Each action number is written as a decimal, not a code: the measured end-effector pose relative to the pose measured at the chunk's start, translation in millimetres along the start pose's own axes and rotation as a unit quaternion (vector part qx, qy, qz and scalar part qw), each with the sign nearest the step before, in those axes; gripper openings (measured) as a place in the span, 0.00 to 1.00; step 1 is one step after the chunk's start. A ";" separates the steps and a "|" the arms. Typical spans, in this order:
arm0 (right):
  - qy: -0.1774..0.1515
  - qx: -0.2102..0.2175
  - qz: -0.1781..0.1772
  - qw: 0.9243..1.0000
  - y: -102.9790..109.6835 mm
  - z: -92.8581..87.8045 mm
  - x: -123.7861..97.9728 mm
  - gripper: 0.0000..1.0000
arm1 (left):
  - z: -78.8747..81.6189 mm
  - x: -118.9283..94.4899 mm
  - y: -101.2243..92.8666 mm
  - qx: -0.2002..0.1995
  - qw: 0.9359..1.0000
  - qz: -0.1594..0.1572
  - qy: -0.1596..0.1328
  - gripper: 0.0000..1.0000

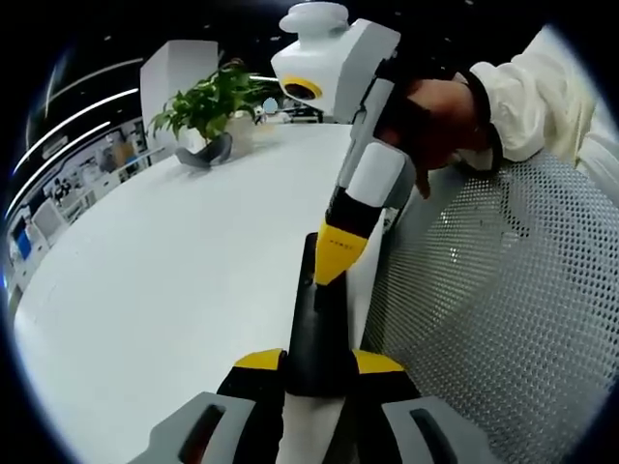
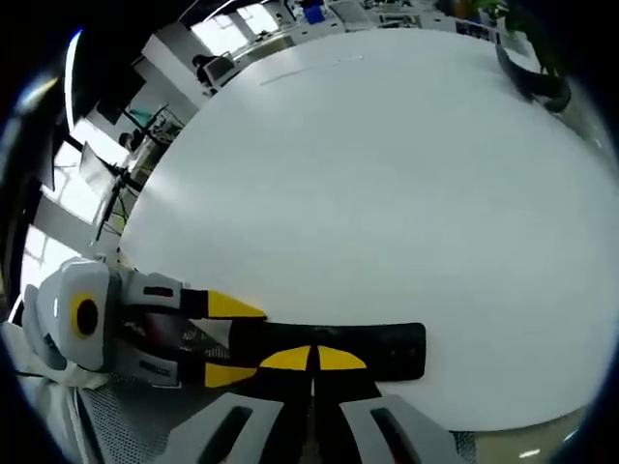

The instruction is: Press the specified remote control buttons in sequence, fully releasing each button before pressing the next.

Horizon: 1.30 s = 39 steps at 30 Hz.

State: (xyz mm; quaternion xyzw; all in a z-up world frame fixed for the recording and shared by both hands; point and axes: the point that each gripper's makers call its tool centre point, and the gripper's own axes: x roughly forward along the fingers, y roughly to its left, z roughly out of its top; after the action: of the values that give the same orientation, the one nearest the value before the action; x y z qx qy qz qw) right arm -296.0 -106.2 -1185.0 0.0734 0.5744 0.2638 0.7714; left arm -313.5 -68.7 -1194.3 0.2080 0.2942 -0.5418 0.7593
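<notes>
A long black remote (image 1: 316,324) lies lengthwise over the edge of a white table (image 1: 174,280). My left gripper (image 1: 317,362) is shut on its near end, one yellow-tipped jaw on each side. My right gripper (image 1: 338,253), held by a person's hand (image 1: 440,111), comes down from above with its jaws shut, and its yellow tip touches the remote's top face. In the right gripper view the shut right gripper (image 2: 314,359) rests on the remote (image 2: 392,350), and the left gripper (image 2: 232,338) clamps the remote's left end. The buttons are hidden.
A potted green plant (image 1: 208,101) with a grey base (image 1: 205,155) stands at the table's far end. A white mesh chair (image 1: 503,290) sits just off the table's right edge. Office desks and lights lie beyond the table (image 2: 368,174).
</notes>
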 end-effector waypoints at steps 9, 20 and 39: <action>0.048 -0.017 -0.008 0.999 0.8 -8.8 -0.3 0.00 | -0.4 -0.3 1.5 0.016 1.000 -0.019 0.003 0.25; 0.048 0.013 0.009 0.999 0.1 -9.6 -0.6 0.00 | 1.6 3.4 2.2 0.025 0.999 -0.032 -0.003 0.25; 0.049 -0.024 -0.031 0.998 -0.5 -13.6 0.8 0.00 | 4.2 5.0 2.0 0.034 0.999 -0.037 -0.008 0.25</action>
State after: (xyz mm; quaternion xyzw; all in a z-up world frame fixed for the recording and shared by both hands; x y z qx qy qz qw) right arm -308.3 -108.9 -1190.4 0.0236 0.6068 0.2568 0.7519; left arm -309.5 -74.2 -1194.6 0.2181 0.2771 -0.5810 0.7335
